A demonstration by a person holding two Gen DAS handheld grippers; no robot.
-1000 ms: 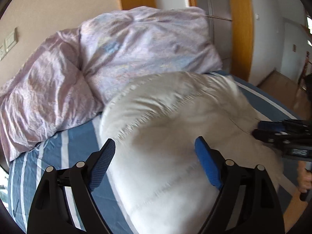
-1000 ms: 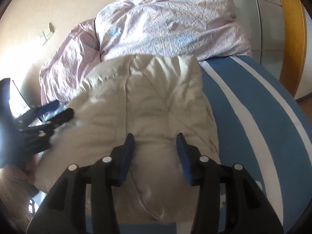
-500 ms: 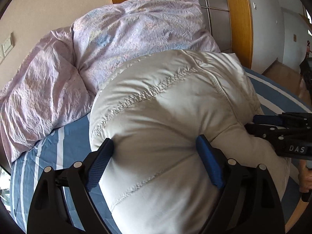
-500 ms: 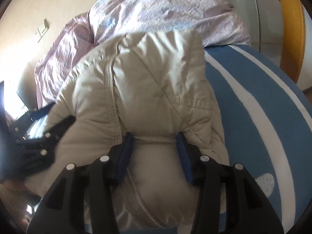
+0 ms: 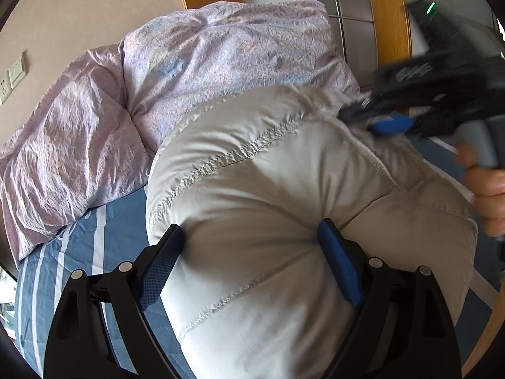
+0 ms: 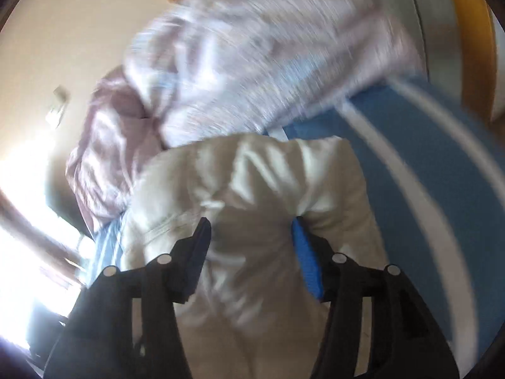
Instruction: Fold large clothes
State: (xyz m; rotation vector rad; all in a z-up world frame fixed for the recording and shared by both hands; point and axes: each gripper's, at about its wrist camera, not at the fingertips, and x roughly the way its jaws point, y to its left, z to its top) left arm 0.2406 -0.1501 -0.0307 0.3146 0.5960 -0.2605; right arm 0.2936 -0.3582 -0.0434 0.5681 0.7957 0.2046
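I see blue-striped bedding [image 5: 79, 249], lilac duvet [image 5: 221, 63], wooden doorframe [image 5: 388, 15]; left gripper [image 5: 252, 249] clamps jacket [image 5: 284, 189], right gripper [image 6: 251, 246] jaws opening around it

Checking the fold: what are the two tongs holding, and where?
Both grip the cream puffer jacket: left tongs squeeze a padded bulge; right tongs, jaws opening, straddle another bunched fold.

- Motion is smearing the crumpled lilac duvet [image 6: 268, 63] and blue white-striped bedsheet [image 6: 426, 158] in the right wrist view.
- The black right gripper [image 5: 372, 120] is blurring in the left wrist view.
- The puffy cream quilted jacket [image 5: 268, 221] is hiding the sheet beneath it.
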